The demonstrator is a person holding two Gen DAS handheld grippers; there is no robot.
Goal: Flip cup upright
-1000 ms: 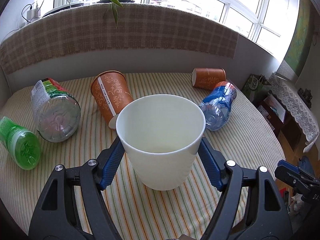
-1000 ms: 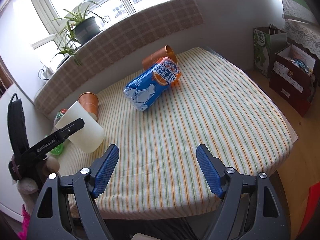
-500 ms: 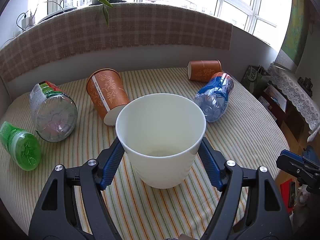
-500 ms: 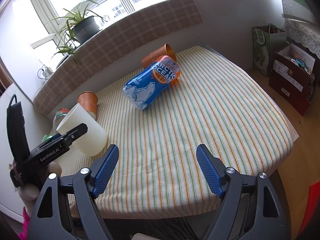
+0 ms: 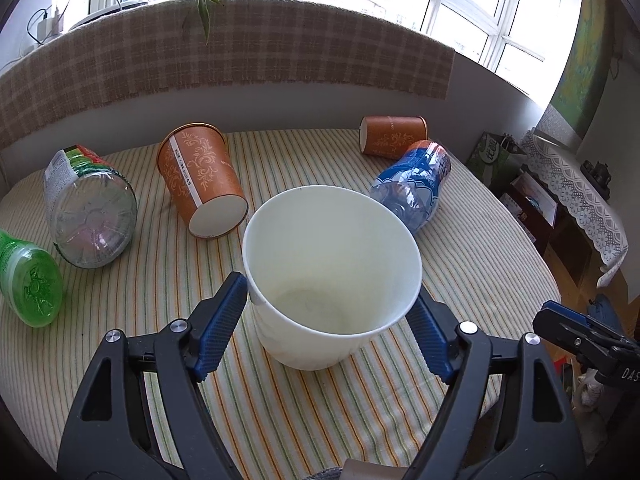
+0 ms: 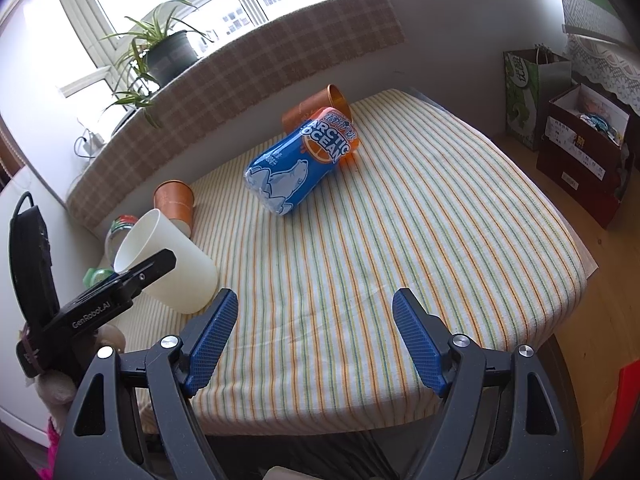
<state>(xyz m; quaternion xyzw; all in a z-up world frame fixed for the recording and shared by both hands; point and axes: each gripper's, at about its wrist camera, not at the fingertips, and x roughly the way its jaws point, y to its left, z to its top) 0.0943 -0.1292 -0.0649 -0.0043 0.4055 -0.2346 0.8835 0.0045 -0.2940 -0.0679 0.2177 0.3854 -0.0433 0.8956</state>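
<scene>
Green bottle [image 5: 28, 284]: lay on its side at the far left of the striped cloth [image 5: 320, 408], base toward the left wrist camera.
Clear bottle [image 5: 90, 204]: lay on its side just right of the green one, its ribbed base facing the camera, a green and red label around its far end.
Near brown cup [image 5: 200, 180]: lay tipped over behind the white cup, its white bottom toward the camera.
White cup [image 5: 332, 280]: sat between the blue pads of the left gripper, near the front of the cloth; its mouth opened up and leaned toward the camera, so the cup was tilted. From the right wrist view [image 6: 168, 256] its base pointed down at the cloth; whether it touched could not be told.
Left gripper [image 5: 330, 316]: fingers closed on the white cup, one pad on each side of its wall just under the rim.
Blue bottle [image 5: 412, 184]: lay on its side to the right of the white cup, a bear on its label in the right wrist view.
Far brown cup [image 5: 392, 136]: lay on its side at the back, just behind the blue bottle.
Right gripper [image 6: 314, 340]: fingers spread wide with nothing between them, above the cloth's front edge, well apart from the white cup.
</scene>
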